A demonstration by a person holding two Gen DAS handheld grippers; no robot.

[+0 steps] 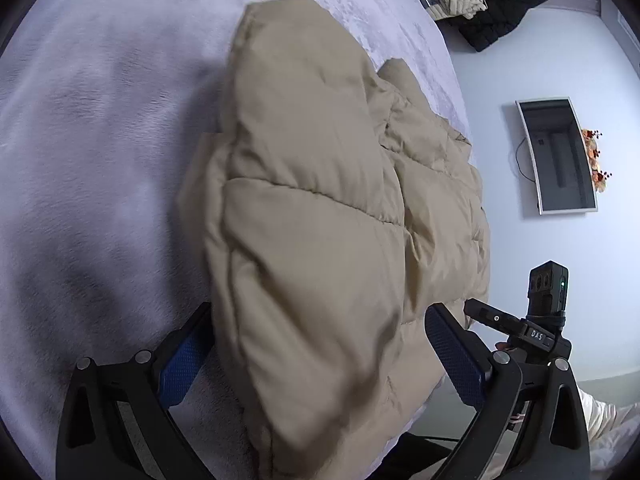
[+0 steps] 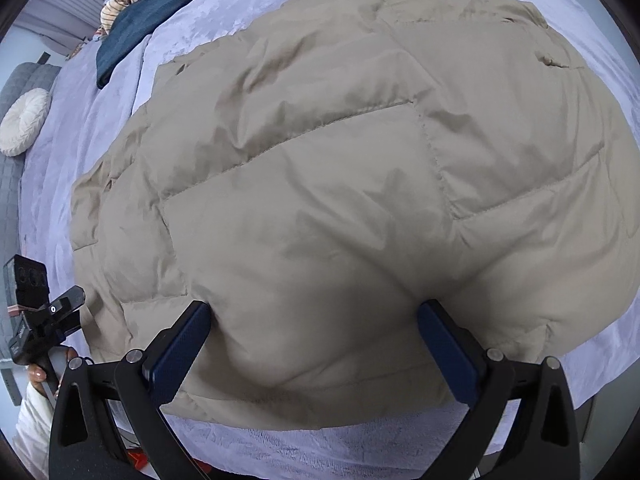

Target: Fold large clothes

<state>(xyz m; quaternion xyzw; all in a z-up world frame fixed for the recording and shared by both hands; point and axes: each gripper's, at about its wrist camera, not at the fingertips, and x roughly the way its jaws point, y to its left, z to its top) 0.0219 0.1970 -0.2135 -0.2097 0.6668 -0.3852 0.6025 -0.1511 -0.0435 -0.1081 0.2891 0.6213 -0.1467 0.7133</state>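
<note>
The right gripper (image 2: pixel 314 354) points down at the near edge of the tan puffer coat (image 2: pixel 320 184), its blue fingers (image 2: pixel 180 354) spread as wide as they go. A fat bulge of coat sits between them, but they do not squeeze it. The left gripper (image 1: pixel 320 356) is spread wide too, with a raised, puffy fold of the coat between its fingers (image 1: pixel 456 356), not pinched. The coat lies on a bed with a pale purple blanket (image 2: pixel 192 32), close to the bed's near edge. It looks light, soft and squishy, with smooth cloth that may slip. I think the best spot to grab is a stitched seam or the hem, where it is thin. Letters that look like "DAS" are on a black clip (image 1: pixel 536 336) just beside the coat. Farther behind the coat lie folded blue jeans (image 2: pixel 160 12).
</note>
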